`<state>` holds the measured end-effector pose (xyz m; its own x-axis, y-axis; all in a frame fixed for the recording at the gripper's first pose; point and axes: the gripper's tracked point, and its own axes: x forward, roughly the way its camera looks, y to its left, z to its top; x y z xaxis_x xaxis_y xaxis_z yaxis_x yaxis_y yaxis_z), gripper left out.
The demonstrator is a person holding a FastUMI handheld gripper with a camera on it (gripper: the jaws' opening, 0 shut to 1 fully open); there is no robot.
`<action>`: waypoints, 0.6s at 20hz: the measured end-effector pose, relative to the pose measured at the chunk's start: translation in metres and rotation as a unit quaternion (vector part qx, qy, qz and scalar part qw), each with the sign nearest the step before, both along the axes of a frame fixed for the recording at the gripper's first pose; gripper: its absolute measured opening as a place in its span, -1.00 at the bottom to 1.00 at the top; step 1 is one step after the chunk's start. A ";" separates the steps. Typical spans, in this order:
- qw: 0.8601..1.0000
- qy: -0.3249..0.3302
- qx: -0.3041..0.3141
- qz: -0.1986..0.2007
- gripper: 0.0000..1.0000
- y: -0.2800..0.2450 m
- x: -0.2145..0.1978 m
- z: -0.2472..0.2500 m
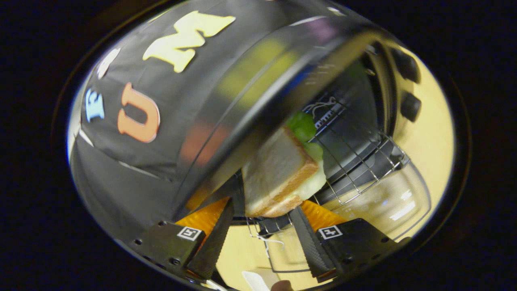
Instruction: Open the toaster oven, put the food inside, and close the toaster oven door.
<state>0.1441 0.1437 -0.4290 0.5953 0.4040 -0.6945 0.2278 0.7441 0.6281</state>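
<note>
Jaws of gripper (266,212) clamped on sandwich (278,173).

the tan toasted sandwich with green lettuce (282,171) sits clamped between the gripper (264,212) jaws, at the mouth of the black toaster oven (355,121), before its wire rack (355,169).

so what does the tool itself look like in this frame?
The tool has two flat, tapering fingers with ribbed, textured pads. Each is bolted to a dark block with screw heads showing. A small square black-and-white fiducial tag sits on each block. No cables or sleeve visible.
</note>
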 end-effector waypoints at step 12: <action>0.976 -0.017 -0.190 0.107 0.82 -0.019 -0.071 0.028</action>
<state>0.0730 0.1251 -0.4011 0.5502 0.2390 -0.8001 0.0257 0.9529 0.3023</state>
